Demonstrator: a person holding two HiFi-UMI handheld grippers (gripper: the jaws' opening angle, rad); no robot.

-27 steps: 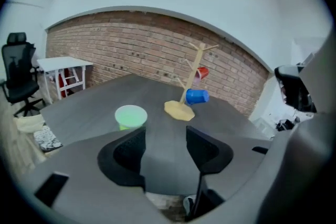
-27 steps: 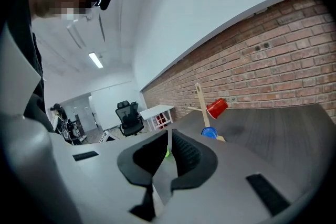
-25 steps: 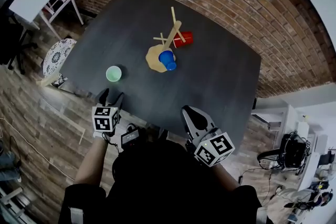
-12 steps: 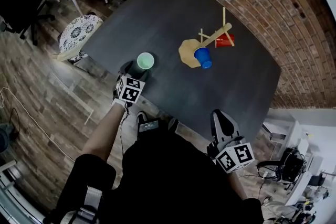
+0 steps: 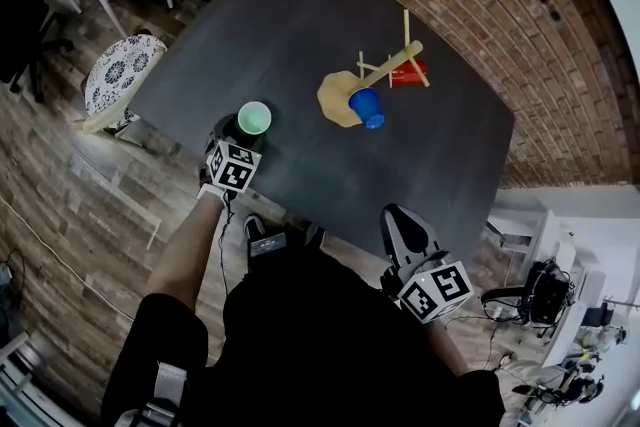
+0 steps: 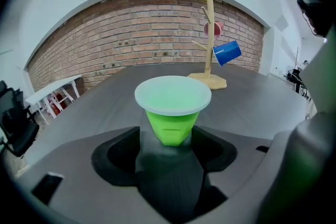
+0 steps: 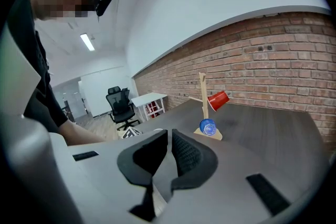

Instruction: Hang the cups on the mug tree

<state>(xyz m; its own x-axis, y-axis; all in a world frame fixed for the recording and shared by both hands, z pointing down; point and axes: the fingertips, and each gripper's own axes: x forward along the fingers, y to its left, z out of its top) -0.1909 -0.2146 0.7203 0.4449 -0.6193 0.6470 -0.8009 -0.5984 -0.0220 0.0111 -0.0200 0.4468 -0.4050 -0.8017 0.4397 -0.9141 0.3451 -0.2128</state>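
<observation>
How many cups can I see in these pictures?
3. The green cup stands upright on the table, near the edge closest to the person. The blue cup and the red cup hang on the mug tree. None seems hidden.

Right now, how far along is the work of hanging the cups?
Done: the blue cup and the red cup hang on the mug tree. In hand: the left gripper, whose jaws have just been opening, stands open around the green cup on the table, not gripping it. The right gripper is shut and empty. Remaining: grip and hang the green cup.
</observation>
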